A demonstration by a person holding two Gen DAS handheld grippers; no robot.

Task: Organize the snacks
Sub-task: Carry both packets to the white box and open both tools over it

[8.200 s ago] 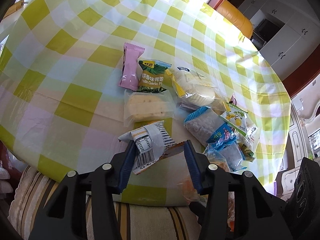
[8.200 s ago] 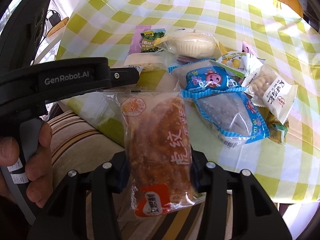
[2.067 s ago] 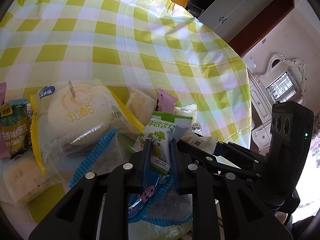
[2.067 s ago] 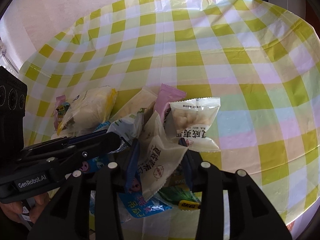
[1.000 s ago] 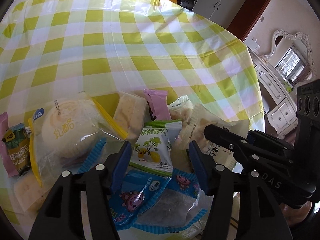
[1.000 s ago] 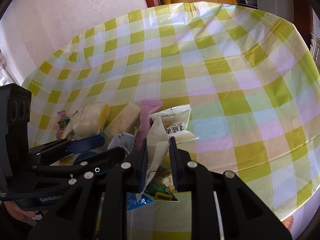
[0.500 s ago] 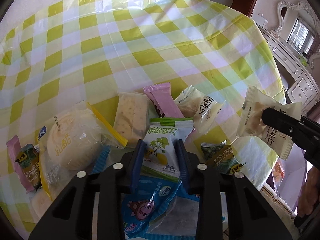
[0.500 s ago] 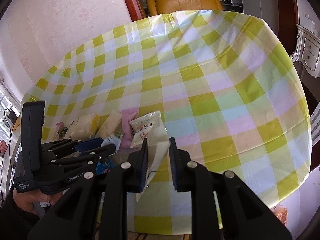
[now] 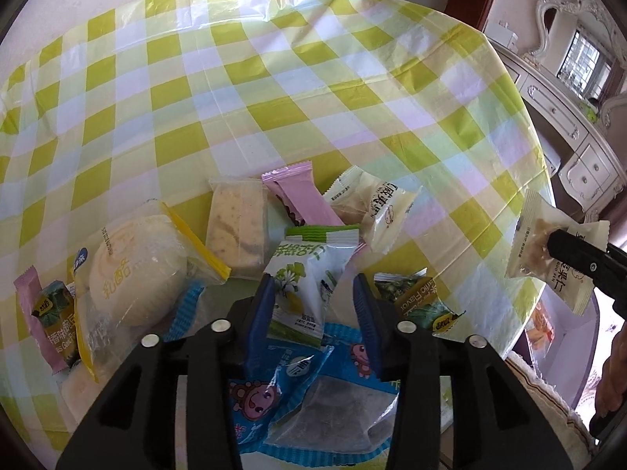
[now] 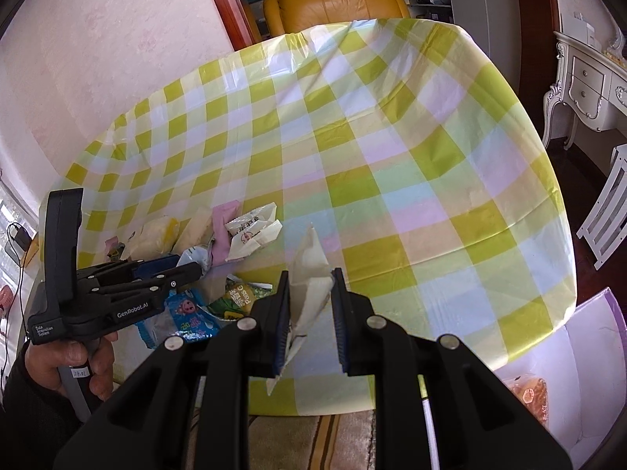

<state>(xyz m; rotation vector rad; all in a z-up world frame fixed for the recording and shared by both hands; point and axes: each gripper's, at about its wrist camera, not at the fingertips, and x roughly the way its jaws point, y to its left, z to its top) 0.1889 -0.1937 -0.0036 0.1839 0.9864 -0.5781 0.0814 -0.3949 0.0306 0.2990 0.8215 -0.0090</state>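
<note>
A pile of snack packets lies on the green checked tablecloth [image 9: 274, 78]. My left gripper [image 9: 313, 293] hovers over it with its jaws opening. A white and green ginkgo packet [image 9: 301, 270] sits between the pads, brushing the left pad and clear of the right one. My right gripper [image 10: 311, 293] is shut on a cream snack packet [image 10: 309, 266]. It holds that packet up past the table's right edge, away from the pile. Around the ginkgo packet lie a bagged round bun [image 9: 133, 274], a cracker pack [image 9: 239, 227], a pink bar [image 9: 301, 199] and a blue cartoon packet [image 9: 298, 403].
A white box [image 10: 568, 352] with an orange snack [image 10: 529, 391] inside stands below the table's near right edge. An orange armchair [image 10: 333, 4] sits behind the table and a white dresser [image 10: 588, 78] to the right. A person's hand [image 10: 78, 360] grips the left gripper's handle.
The right gripper has carried the cream packet rightward out of the pile and past the table's edge. The left jaws narrowed on the ginkgo packet, then spread again.
</note>
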